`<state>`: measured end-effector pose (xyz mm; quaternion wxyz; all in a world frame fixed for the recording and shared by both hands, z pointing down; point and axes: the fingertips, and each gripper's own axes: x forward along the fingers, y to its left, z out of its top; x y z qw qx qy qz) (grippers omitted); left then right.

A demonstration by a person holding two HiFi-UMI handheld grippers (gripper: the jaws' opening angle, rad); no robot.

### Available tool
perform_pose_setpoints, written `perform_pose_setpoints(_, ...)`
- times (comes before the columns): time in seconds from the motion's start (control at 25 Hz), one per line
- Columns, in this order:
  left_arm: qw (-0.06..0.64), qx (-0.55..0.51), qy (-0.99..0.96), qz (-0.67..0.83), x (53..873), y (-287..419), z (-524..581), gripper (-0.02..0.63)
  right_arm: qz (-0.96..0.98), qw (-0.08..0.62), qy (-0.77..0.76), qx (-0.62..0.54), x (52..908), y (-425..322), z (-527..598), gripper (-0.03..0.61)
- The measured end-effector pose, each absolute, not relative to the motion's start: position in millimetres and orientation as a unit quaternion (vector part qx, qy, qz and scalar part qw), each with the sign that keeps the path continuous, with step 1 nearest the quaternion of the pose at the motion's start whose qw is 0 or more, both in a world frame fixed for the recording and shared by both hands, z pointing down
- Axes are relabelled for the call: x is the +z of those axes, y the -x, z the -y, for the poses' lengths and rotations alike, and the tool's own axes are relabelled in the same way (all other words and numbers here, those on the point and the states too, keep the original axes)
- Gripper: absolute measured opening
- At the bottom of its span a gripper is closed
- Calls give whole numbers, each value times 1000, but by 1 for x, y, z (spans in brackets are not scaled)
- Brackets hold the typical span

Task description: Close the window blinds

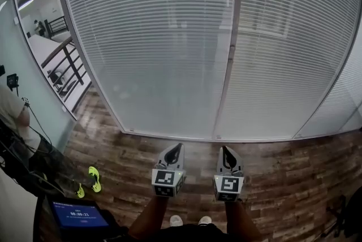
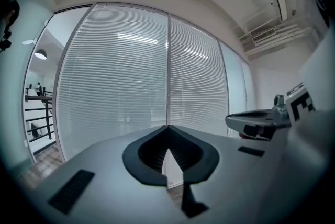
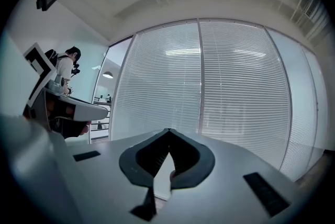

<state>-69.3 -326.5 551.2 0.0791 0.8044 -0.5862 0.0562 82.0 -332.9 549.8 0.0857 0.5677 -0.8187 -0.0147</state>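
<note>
Head view: blinds [image 1: 158, 43] are hanging lowered across the glass wall.
Left gripper [image 1: 179, 147] and right gripper [image 1: 225, 150], jaws together and empty, are pointing at them from well back, which would fit an approach or a finished job.

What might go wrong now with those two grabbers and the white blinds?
1. The thin white slatted blinds probably bend easily. The left gripper and right gripper, both shut and empty, might dent slats if they poke in.
2. I can't make out a cord or wand, so a grab could miss.
3. A bystander's neon-yellow shoes are close on the left, so a sideways step might cause a bump or trip.
</note>
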Motion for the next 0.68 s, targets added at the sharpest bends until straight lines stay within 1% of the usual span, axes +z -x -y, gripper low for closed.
perform_pose_setpoints(0.4,79,48,-802,590,553,71,329,-8,815,85,-574,-11,560,-84,334,3)
perform_pose_setpoints(0.68,78,61,-808,581,555,60,325,-8,811,104,-575,-14,570,-88,330,3)
